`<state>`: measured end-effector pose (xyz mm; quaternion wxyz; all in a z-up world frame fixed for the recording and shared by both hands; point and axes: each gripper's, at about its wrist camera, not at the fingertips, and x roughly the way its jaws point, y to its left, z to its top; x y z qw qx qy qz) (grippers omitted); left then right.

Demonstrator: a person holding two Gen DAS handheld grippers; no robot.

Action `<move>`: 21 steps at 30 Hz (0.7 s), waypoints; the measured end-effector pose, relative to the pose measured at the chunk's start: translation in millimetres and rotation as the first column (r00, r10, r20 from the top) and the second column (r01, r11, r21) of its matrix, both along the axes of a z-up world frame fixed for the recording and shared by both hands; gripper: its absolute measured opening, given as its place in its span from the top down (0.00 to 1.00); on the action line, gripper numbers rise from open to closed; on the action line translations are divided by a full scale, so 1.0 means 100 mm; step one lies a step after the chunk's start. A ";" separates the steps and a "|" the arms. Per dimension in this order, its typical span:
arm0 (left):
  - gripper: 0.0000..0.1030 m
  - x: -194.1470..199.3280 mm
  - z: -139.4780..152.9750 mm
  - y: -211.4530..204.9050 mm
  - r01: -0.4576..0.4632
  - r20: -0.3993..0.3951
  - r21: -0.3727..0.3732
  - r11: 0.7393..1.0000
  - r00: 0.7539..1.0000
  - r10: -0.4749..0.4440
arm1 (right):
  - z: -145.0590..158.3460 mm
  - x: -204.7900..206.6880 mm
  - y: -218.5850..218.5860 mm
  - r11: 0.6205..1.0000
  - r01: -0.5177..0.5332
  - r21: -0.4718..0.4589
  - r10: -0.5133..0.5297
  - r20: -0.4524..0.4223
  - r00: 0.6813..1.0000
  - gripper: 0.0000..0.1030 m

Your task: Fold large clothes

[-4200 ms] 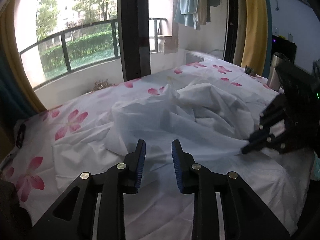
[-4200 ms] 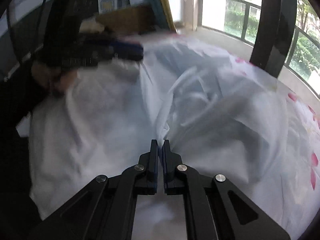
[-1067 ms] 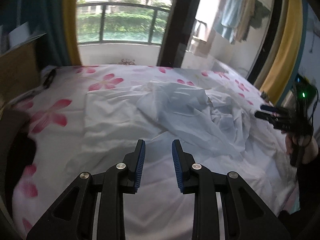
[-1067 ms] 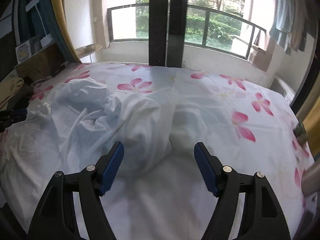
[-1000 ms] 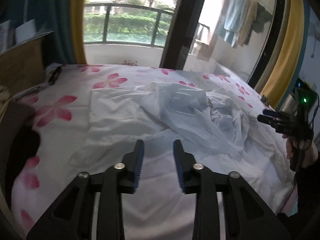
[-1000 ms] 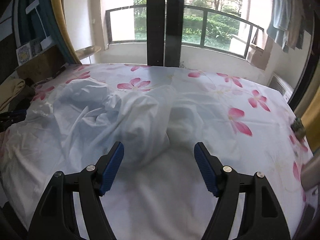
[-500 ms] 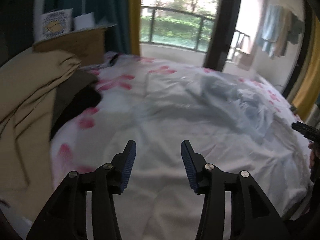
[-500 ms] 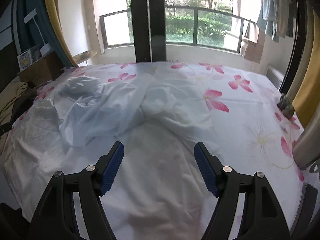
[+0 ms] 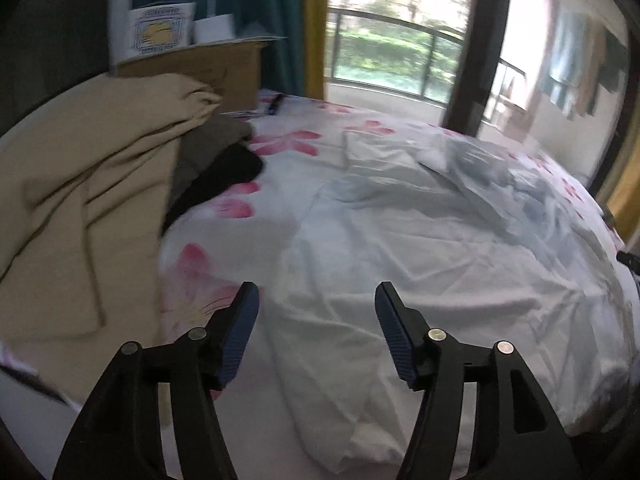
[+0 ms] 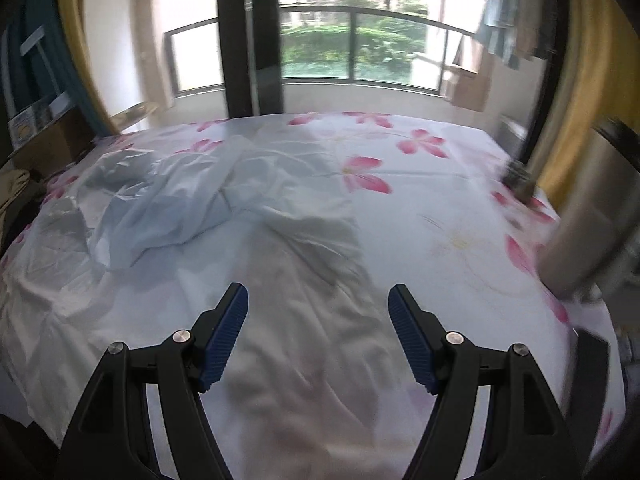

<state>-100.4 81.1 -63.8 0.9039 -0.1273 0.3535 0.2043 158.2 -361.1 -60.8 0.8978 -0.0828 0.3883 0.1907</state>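
We were in the bedroom of a home. A bed [image 10: 440, 168] with a white cover printed with pink flowers filled the room. Glass doors [image 10: 360, 44] opened on a railed balcony [image 10: 352, 20] with trees beyond, where laundry [image 9: 568, 60] hung to dry. Yellow curtains [image 10: 576, 80] framed the doors, and a beige blanket [image 9: 80, 184] lay heaped beside the bed.

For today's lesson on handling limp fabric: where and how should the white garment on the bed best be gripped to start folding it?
Probably the white garment is best taken at its near edge, from the near side of the bed. That part lies fairly flat, while the far part is bunched. The left gripper and right gripper are both open and empty.
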 end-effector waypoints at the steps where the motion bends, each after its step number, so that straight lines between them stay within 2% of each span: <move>1: 0.38 0.04 -0.03 -0.01 0.024 -0.010 -0.008 1.000 1.000 -0.025 | 0.01 -0.04 -0.05 1.000 0.023 -0.001 -0.023 0.000 1.000 0.29; 5: 0.37 0.15 -0.22 -0.06 0.055 -0.089 -0.018 0.998 0.994 -0.057 | 0.05 -0.26 -0.34 0.991 0.132 -0.005 -0.132 -0.005 0.991 0.29; 7: 0.37 0.14 -0.30 -0.10 0.063 -0.119 0.015 0.998 0.991 -0.061 | 0.07 -0.34 -0.44 0.986 0.165 -0.020 -0.165 -0.005 0.986 0.29; 9: 0.37 0.10 -0.34 -0.17 0.079 -0.125 0.080 0.994 0.990 -0.069 | 0.08 -0.44 -0.54 0.980 0.190 -0.054 -0.191 -0.003 0.982 0.29; 11: 0.37 0.03 -0.34 -0.17 0.084 -0.115 0.086 0.993 0.991 -0.074 | 0.07 -0.52 -0.63 0.977 0.204 -0.068 -0.204 -0.004 0.979 0.29; 17: 0.37 -0.16 -0.33 -0.04 0.062 -0.108 0.070 0.996 0.993 -0.054 | -0.01 -0.67 -0.75 0.976 0.208 -0.058 -0.211 -0.061 0.976 0.29; 21: 0.37 -0.21 -0.30 0.04 0.028 -0.121 0.064 0.998 0.992 -0.020 | -0.07 -0.77 -0.58 0.987 0.153 -0.044 -0.156 -0.073 0.985 0.29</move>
